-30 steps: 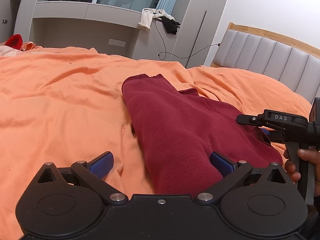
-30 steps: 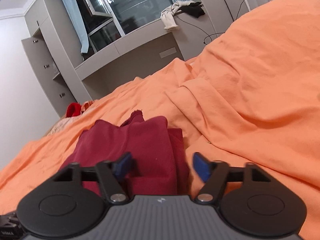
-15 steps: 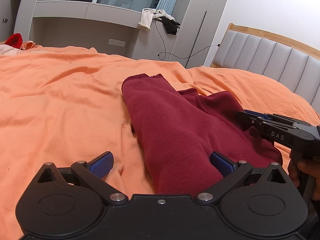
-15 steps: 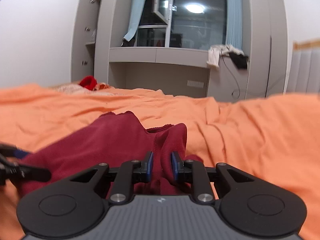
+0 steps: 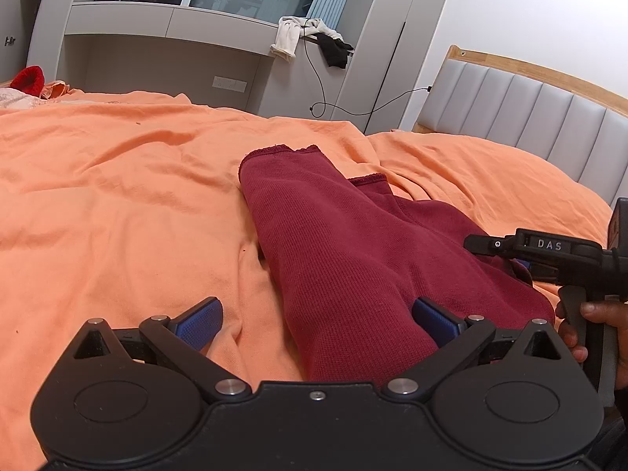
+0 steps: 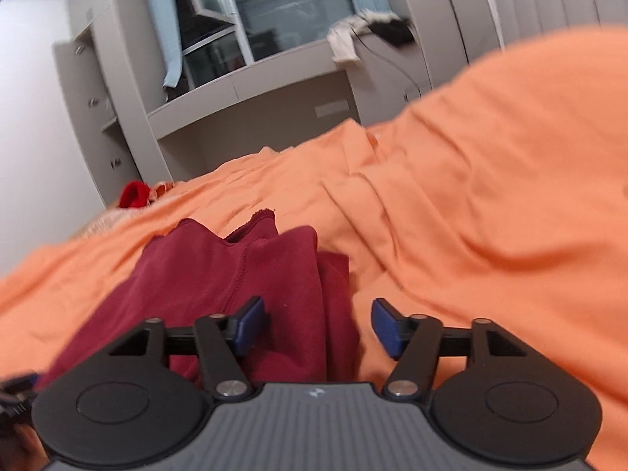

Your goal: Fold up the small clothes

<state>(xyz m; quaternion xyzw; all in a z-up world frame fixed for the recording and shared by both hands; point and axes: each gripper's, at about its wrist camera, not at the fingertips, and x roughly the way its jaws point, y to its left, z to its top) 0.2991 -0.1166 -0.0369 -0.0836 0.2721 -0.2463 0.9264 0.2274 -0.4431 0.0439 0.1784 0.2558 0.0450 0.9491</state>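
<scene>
A dark red knit garment (image 5: 345,251) lies partly folded on the orange bedspread (image 5: 117,204); it also shows in the right wrist view (image 6: 235,271). My left gripper (image 5: 316,316) is open, its blue pads either side of the garment's near end, not closed on it. My right gripper (image 6: 318,324) is open over the garment's right edge, holding nothing. The right gripper also shows from the side in the left wrist view (image 5: 510,251), at the garment's right side, held by a hand.
A grey padded headboard (image 5: 530,117) stands at the right. Grey cabinets with a window ledge (image 5: 165,27) carrying white and black clothes (image 5: 310,39) are behind the bed. A bright red item (image 5: 27,78) lies at the far left edge.
My right gripper was shut on the garment's edge half a second ago; it has let go, opened and tilted. The raised fold has dropped flat. The left gripper has not moved.
</scene>
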